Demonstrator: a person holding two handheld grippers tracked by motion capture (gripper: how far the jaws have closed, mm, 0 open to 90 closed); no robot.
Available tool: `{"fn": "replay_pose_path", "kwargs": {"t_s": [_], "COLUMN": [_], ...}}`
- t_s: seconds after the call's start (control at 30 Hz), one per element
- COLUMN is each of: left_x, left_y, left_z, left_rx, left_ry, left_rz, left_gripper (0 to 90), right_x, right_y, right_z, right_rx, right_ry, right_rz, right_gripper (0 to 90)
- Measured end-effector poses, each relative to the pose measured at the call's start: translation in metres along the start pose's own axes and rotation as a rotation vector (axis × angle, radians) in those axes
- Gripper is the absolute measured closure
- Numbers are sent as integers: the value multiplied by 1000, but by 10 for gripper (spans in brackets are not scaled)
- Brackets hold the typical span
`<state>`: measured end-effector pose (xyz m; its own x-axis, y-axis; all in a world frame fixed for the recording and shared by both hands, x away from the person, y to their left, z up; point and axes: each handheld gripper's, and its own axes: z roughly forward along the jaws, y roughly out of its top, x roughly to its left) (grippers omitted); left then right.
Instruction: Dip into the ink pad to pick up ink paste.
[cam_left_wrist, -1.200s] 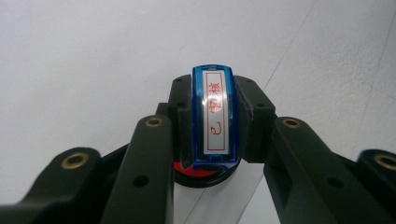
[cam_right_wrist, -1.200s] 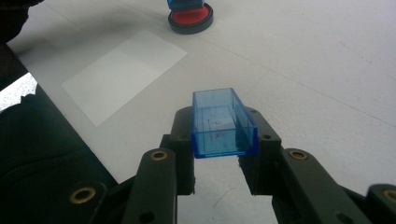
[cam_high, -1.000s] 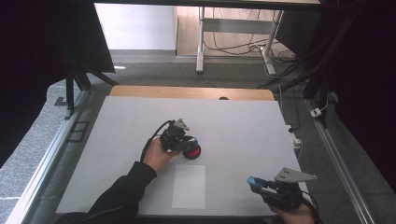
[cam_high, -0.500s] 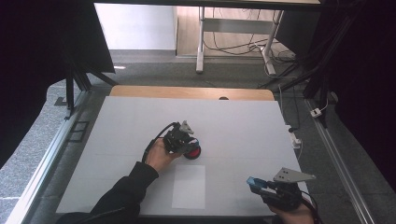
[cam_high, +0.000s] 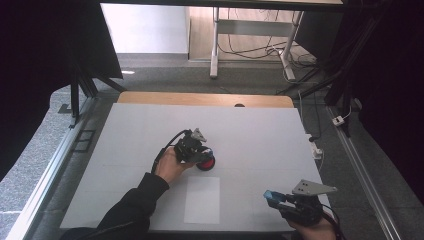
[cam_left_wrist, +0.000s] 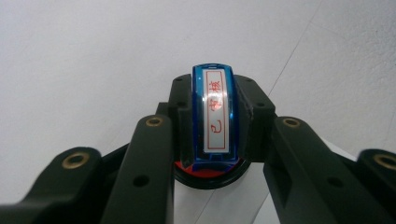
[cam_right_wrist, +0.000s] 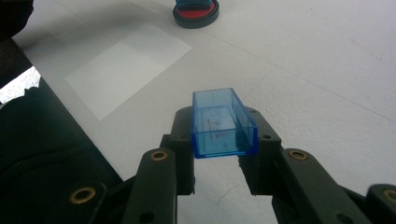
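Observation:
My left gripper (cam_high: 201, 153) is near the middle of the white table, shut on a blue stamp (cam_left_wrist: 215, 116) with a white label and red characters. The stamp's lower end rests in a round black ink pad (cam_high: 206, 163) with a red face (cam_left_wrist: 210, 173). In the left gripper view the jaws of my left gripper (cam_left_wrist: 215, 122) clamp the stamp's two sides. At the front right, my right gripper (cam_high: 274, 198) is shut on a clear blue stamp cap (cam_right_wrist: 222, 122), held just above the table. The ink pad (cam_right_wrist: 196, 13) shows far off in the right gripper view.
A white paper sheet (cam_high: 202, 199) lies flat on the table between the two hands, also seen as the sheet (cam_right_wrist: 128, 65) in the right gripper view. A wooden strip (cam_high: 200, 98) runs along the table's far edge. Metal rails flank both sides. A dark sleeve (cam_right_wrist: 42, 140) is nearby.

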<state>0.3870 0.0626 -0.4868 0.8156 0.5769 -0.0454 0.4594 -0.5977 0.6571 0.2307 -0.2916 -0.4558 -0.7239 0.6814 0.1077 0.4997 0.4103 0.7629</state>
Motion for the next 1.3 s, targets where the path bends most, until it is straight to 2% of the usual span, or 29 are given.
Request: {"fn": "replay_pose_path", "kwargs": {"t_s": [0.13,0.2,0.3,0.47,0.6,0.77,0.97,1.3], "left_x": [2,3,3,1,-4,-6,-4,1], "left_y": [2,3,6,9,10,7,4,-1], "left_z": [-1,-6,-17,-28,-28,-21,-13,-4], "left_rx": [-2,-33,-78,-108,-102,-69,-48,-14], "left_ry": [-12,-17,-29,-53,-57,-43,-45,-42], "left_rz": [-24,-28,-23,-4,25,44,19,7], "left_gripper": [707,707,706,705,705,705,705,705], "right_x": [-1,0,0,-1,-1,-1,-1,-1], "right_y": [0,0,0,0,0,0,0,0], "right_z": [0,-1,-1,-1,-1,-1,-1,-2], "right_rx": [-8,-8,-8,-14,-14,-14,-12,-12], "right_ry": [1,-2,-2,1,2,4,9,7], "right_rz": [5,3,3,8,14,11,13,13], "right_gripper": [685,684,684,684,684,684,684,684]}}
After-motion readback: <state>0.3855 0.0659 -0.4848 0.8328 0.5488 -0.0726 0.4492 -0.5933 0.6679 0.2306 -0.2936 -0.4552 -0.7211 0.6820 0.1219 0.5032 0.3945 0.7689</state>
